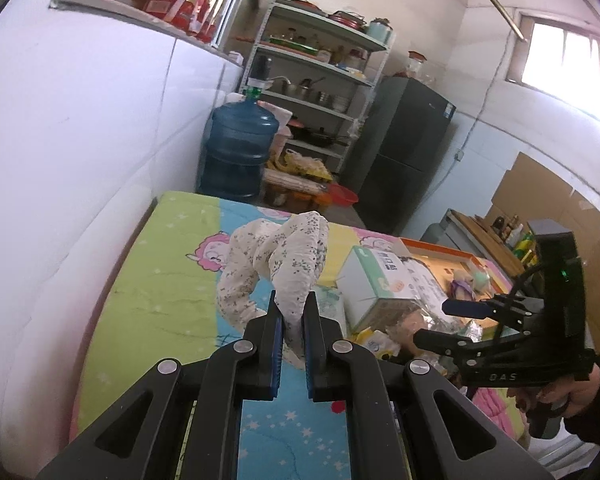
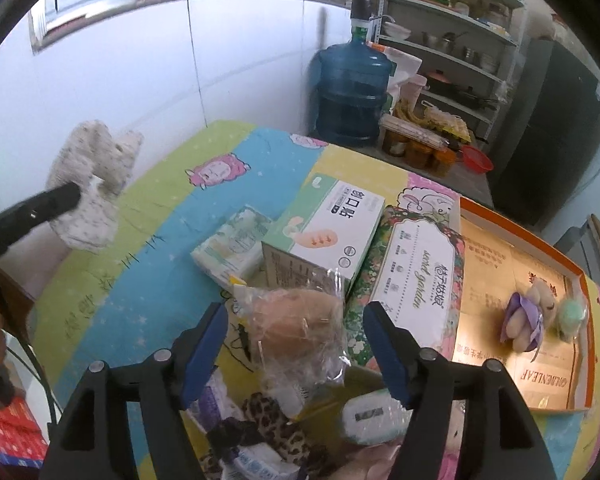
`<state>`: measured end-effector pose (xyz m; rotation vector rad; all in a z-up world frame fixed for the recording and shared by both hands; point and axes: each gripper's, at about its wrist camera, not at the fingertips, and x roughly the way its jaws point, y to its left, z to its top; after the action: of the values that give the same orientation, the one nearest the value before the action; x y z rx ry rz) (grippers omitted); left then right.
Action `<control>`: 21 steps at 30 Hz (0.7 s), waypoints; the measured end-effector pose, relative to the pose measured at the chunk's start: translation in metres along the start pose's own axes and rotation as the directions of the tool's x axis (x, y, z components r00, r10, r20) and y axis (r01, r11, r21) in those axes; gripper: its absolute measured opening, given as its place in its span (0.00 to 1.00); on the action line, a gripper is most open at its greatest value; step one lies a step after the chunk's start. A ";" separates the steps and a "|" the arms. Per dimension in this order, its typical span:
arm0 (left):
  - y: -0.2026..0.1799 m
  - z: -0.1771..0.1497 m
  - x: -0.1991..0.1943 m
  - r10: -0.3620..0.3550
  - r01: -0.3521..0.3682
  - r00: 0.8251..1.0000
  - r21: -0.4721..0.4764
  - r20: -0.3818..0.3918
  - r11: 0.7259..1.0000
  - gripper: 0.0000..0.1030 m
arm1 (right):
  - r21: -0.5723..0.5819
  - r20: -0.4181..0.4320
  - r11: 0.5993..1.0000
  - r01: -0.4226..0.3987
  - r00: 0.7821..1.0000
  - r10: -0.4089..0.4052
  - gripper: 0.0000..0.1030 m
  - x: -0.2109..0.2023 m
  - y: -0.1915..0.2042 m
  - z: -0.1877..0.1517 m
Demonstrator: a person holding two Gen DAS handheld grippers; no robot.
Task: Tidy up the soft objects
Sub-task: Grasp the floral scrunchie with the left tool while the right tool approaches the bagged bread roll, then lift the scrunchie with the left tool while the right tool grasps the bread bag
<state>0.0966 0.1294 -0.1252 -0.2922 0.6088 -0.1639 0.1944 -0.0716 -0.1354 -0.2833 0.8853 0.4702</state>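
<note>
My left gripper [image 1: 293, 304] is shut on a white floral cloth [image 1: 288, 264] and holds it up above the colourful bedspread [image 1: 160, 272]. The cloth also shows in the right wrist view [image 2: 94, 184], hanging from the left gripper's fingers [image 2: 56, 200] at the far left. My right gripper [image 2: 296, 344] is open above a soft pinkish toy in a clear plastic bag [image 2: 300, 324]. A small plush bear in purple [image 2: 528, 320] and a green soft ball [image 2: 572, 314] lie in the orange-rimmed box [image 2: 520, 232].
A plaster box [image 2: 332, 228], a flowered tissue box [image 2: 416, 276], tissue packs [image 2: 236, 248], a leopard-print item [image 2: 268, 424] and a white case [image 2: 372, 416] crowd the bed. A water jug [image 2: 352, 92], shelves [image 2: 452, 40] and a fridge [image 2: 552, 128] stand behind.
</note>
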 end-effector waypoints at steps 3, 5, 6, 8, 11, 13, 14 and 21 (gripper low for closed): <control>-0.001 -0.001 0.001 0.005 -0.005 1.000 -0.005 -0.001 1.000 0.08 | -0.016 -0.013 1.000 0.016 1.000 -0.016 0.68 0.006 0.001 0.001; -0.001 -0.001 0.003 0.005 -0.005 1.000 -0.009 -0.005 1.000 0.08 | -0.022 -0.032 1.000 0.020 0.999 -0.021 0.68 0.011 0.001 0.000; -0.002 -0.001 0.003 0.006 -0.006 1.000 -0.010 -0.006 1.000 0.08 | -0.023 -0.042 1.000 0.019 0.999 -0.019 0.66 0.014 0.001 0.001; -0.003 -0.002 0.004 0.003 -0.003 1.000 -0.014 -0.010 1.000 0.08 | -0.020 -0.061 1.000 0.001 0.998 -0.003 0.56 0.016 0.000 -0.001; -0.004 -0.004 0.007 -0.002 0.002 1.000 -0.019 -0.020 1.000 0.08 | -0.014 -0.050 1.000 0.003 0.999 -0.004 0.55 0.016 0.000 -0.003; -0.004 -0.005 0.008 -0.001 0.001 1.000 -0.021 -0.023 1.000 0.08 | 0.000 -0.044 1.000 -0.005 0.999 0.005 0.54 0.014 0.000 -0.004; -0.004 -0.005 0.008 -0.003 0.003 1.000 -0.021 -0.025 1.000 0.08 | 0.006 -0.038 1.000 -0.010 0.999 0.010 0.53 0.013 -0.001 -0.004; -0.006 -0.001 0.005 -0.015 0.015 1.000 -0.006 -0.023 1.000 0.08 | 0.054 0.017 0.998 -0.035 0.999 0.034 0.53 -0.007 -0.005 -0.002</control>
<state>0.0999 0.1222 -0.1270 -0.3012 0.6304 -0.1800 0.1916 -0.0786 -0.1308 -0.2147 0.8869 0.4787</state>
